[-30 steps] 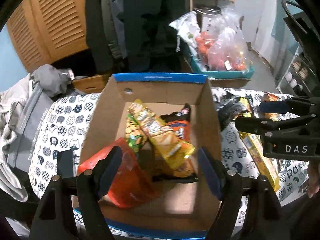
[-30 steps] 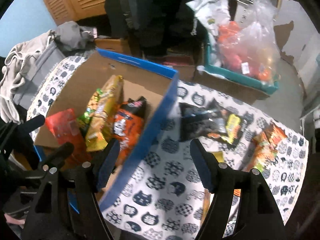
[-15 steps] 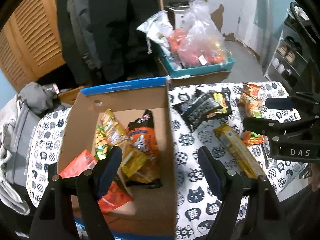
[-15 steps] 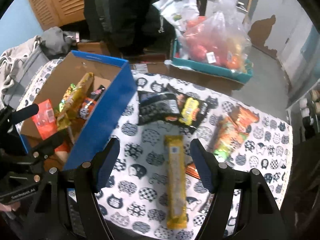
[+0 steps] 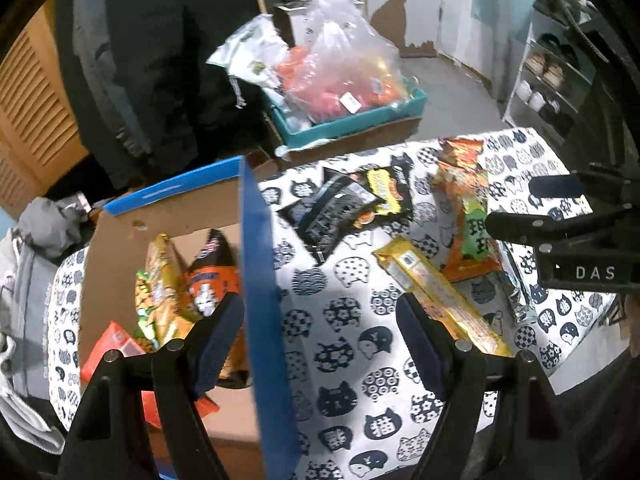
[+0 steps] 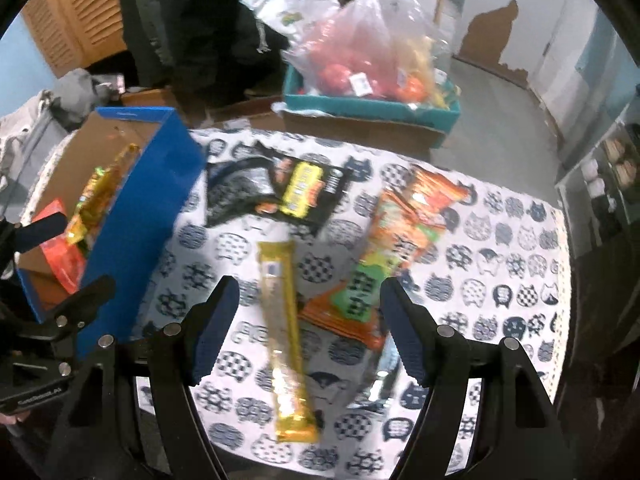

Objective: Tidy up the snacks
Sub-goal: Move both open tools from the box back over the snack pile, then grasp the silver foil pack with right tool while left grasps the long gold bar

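A blue cardboard box point(image 5: 256, 264) point(image 6: 140, 216) on the cat-print tablecloth point(image 5: 340, 320) holds several snack packs, among them a yellow pack point(image 5: 162, 276), an orange-black pack point(image 5: 208, 280) and a red pack point(image 5: 116, 348). Loose on the cloth lie a long yellow pack point(image 6: 284, 336) point(image 5: 440, 300), black packs point(image 6: 276, 192) point(image 5: 344, 208) and orange-green packs point(image 6: 396, 240) point(image 5: 468, 224). My left gripper point(image 5: 320, 344) is open and empty, straddling the box's right wall. My right gripper point(image 6: 308, 324) is open and empty above the long yellow pack.
A teal tray point(image 6: 372, 104) with clear bags of goods stands on a cardboard box beyond the table. Grey clothes point(image 5: 44, 220) lie at the left. Dark coats point(image 5: 160, 60) hang behind. A shelf rack point(image 5: 560, 80) stands at the right.
Both grippers have swung right, from over the box toward the loose snacks on the cloth. Both stay open and empty.
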The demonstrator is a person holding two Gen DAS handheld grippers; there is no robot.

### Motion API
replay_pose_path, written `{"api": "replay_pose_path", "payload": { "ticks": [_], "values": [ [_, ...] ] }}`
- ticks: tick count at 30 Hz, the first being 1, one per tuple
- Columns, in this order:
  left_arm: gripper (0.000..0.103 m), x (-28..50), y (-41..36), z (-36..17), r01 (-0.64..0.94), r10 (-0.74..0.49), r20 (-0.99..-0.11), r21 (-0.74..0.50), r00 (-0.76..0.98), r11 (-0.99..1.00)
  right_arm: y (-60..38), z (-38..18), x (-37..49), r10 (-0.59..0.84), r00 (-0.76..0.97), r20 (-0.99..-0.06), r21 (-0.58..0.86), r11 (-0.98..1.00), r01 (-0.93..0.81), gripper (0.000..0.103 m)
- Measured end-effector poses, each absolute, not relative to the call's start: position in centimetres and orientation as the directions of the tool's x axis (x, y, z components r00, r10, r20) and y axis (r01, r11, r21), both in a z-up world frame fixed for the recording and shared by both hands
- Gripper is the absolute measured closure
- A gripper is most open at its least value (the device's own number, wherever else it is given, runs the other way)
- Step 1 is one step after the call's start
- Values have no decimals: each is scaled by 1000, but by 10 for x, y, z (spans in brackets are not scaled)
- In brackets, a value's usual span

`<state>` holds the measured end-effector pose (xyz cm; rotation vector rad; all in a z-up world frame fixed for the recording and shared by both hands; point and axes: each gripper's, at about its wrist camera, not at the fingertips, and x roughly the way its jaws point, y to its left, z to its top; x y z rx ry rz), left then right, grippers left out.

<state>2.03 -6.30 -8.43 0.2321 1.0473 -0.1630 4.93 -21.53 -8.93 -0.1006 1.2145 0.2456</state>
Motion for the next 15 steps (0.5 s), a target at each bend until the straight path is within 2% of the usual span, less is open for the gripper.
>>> {"api": "replay_pose_path", "payload": {
  "ticks": [9, 15],
  "values": [
    [23, 26, -108, -120, 311, -10, -907, 133, 420, 941, -257, -118, 47, 89, 284, -955, 40, 984, -174, 31],
    [23, 32, -124, -143, 316, -18, -935, 103, 355, 943, -281, -133, 43, 81, 256, -963, 46, 989, -139, 30]
  ]
}}
